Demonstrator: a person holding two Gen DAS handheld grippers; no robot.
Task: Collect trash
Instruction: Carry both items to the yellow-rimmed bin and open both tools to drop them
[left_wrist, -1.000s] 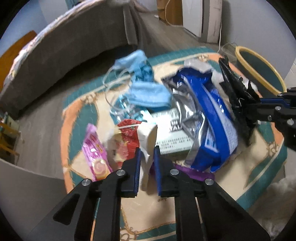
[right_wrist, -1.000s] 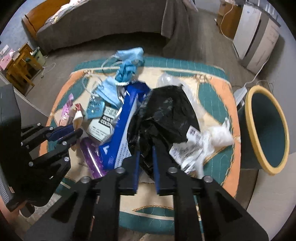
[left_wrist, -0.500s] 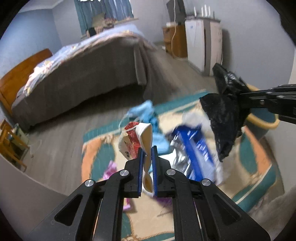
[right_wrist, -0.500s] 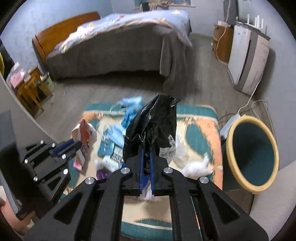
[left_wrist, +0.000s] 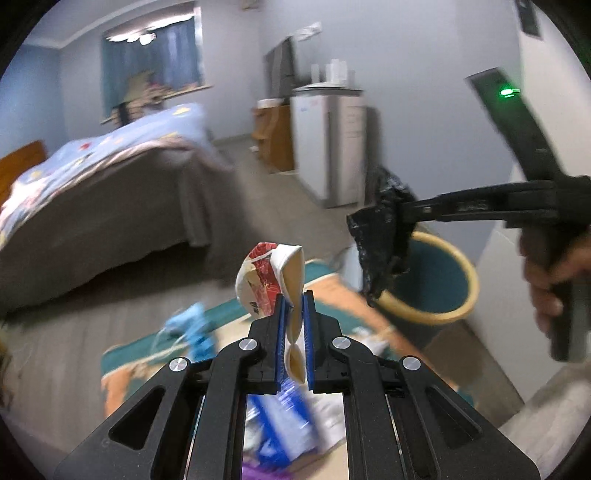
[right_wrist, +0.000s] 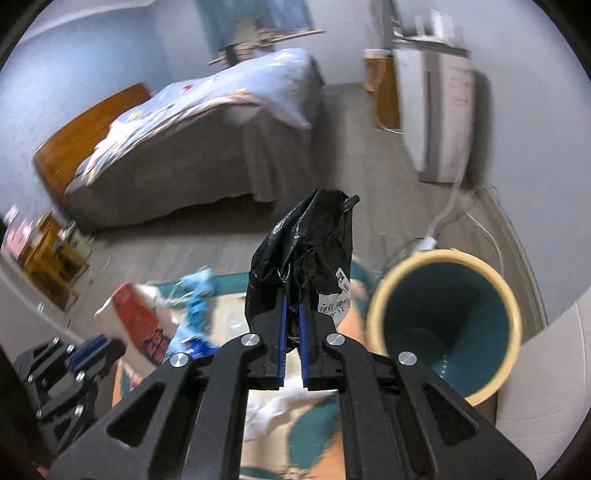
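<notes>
My left gripper (left_wrist: 293, 299) is shut on a crumpled red and white paper cup (left_wrist: 267, 280), held up in the air above the rug. In the right wrist view that cup (right_wrist: 136, 321) shows at the lower left with the left gripper (right_wrist: 92, 350) under it. My right gripper (right_wrist: 291, 299) is shut on a black plastic bag (right_wrist: 306, 243) with a white label. From the left wrist view the bag (left_wrist: 384, 236) hangs from the right gripper (left_wrist: 402, 214) just above the teal bin with a yellow rim (left_wrist: 436, 280). The bin (right_wrist: 443, 321) stands at the right of the rug.
Blue face masks (right_wrist: 197, 295), a blue wrapper (left_wrist: 284, 421) and white paper scraps (right_wrist: 273, 410) lie on the patterned rug (left_wrist: 122, 373). A bed (right_wrist: 192, 147) stands behind, a white appliance (right_wrist: 439, 107) by the wall, a hand (left_wrist: 554, 280) at the right.
Both grippers have lifted off the rug, the left with the cup and the right with the black bag. The right one has swung towards the bin.
</notes>
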